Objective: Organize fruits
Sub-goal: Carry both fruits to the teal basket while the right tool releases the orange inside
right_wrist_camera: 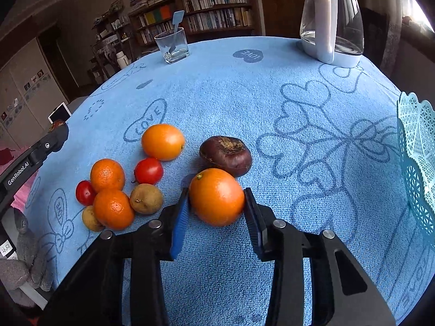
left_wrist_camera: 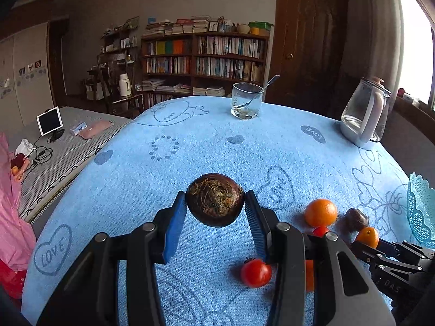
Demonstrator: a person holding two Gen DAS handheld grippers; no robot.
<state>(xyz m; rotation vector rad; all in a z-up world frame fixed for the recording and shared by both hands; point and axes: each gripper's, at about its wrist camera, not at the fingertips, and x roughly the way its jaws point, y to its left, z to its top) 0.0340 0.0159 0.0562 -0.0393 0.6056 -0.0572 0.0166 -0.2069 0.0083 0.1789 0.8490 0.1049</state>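
The counter is covered with a light blue towel cloth printed with hearts and the word LOVE; at its far side stand a glass kettle with a pale handle and a drinking glass with a spoon inside; at the right edge a turquoise lace-pattern basket shows only in part. The left gripper has its jaws pinching a dark brown round fruit, which hangs above the cloth and casts a shadow below; the right gripper has its jaws pressed on both sides of an orange that lies on the cloth, touching a dark purple fruit just behind it. To the left of them lies a loose group: three more oranges, two brownish small fruits and two red tomatoes; these lie close together, some touching each other, well apart from the basket.
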